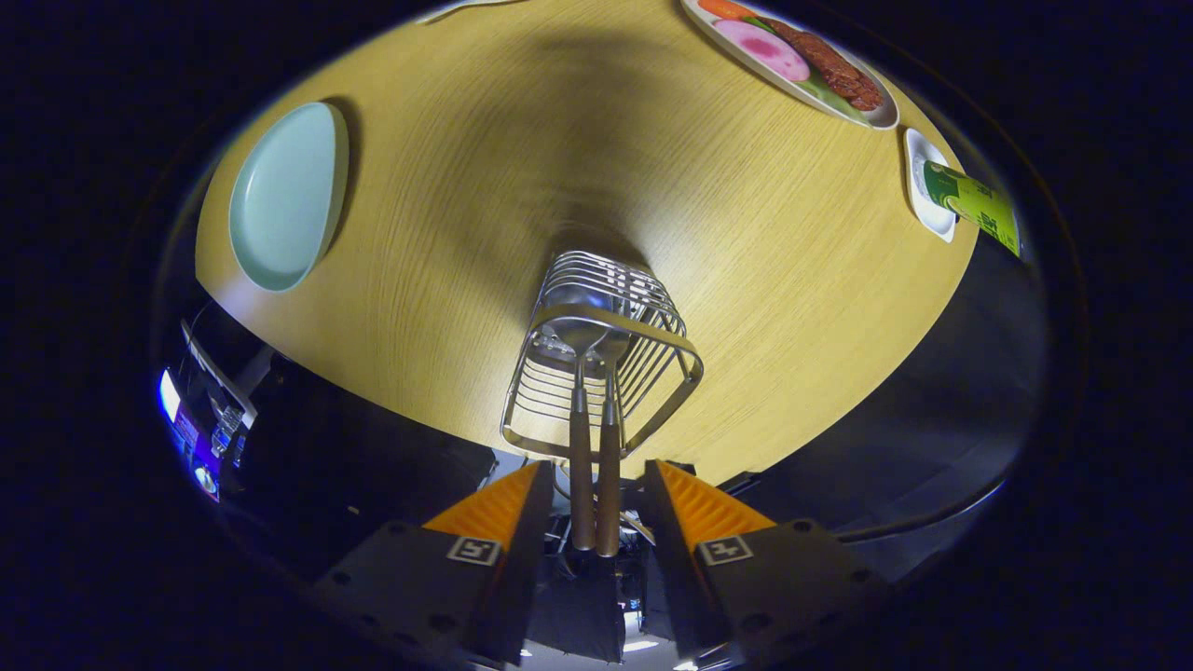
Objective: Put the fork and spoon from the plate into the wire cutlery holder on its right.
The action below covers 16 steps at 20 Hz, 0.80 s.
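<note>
Risk: fork and spoon [590, 447] both stand in the wire cutlery holder [601, 359] at frame centre, handles between the spread fingers [594, 508], neither pressing. Pulling back off-line could snag a handle and tip the holder. Empty plate [284, 196] upper left on the table [746, 280].

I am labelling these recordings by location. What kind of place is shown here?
Probably a mock dining setup: a wooden table carries a wire cutlery holder, an empty pale plate and a tray of fake-looking food. The hand-held gripper is open around two cutlery handles.
</note>
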Each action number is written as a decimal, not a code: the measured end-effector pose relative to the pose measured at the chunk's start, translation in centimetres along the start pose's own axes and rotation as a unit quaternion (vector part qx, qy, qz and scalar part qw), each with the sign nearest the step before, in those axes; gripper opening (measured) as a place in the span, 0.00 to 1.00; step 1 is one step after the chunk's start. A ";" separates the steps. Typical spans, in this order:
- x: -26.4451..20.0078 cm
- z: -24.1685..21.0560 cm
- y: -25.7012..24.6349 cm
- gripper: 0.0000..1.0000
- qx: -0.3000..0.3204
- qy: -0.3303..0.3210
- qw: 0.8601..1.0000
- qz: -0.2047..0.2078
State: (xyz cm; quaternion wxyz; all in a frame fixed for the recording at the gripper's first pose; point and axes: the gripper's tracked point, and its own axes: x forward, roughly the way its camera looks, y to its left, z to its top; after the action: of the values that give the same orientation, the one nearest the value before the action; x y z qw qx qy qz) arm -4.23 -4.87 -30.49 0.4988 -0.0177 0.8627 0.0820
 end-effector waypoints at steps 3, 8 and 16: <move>-0.8 -0.7 0.0 0.96 -0.007 -0.035 0.999 0.011; -3.0 0.5 0.0 0.99 0.009 -0.184 0.982 0.033; -10.9 2.6 2.7 0.98 0.051 -0.451 0.889 0.067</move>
State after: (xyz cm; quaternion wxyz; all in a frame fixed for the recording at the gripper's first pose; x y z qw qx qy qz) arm 3.16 -2.38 -21.97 0.8276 0.1043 0.5472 0.0700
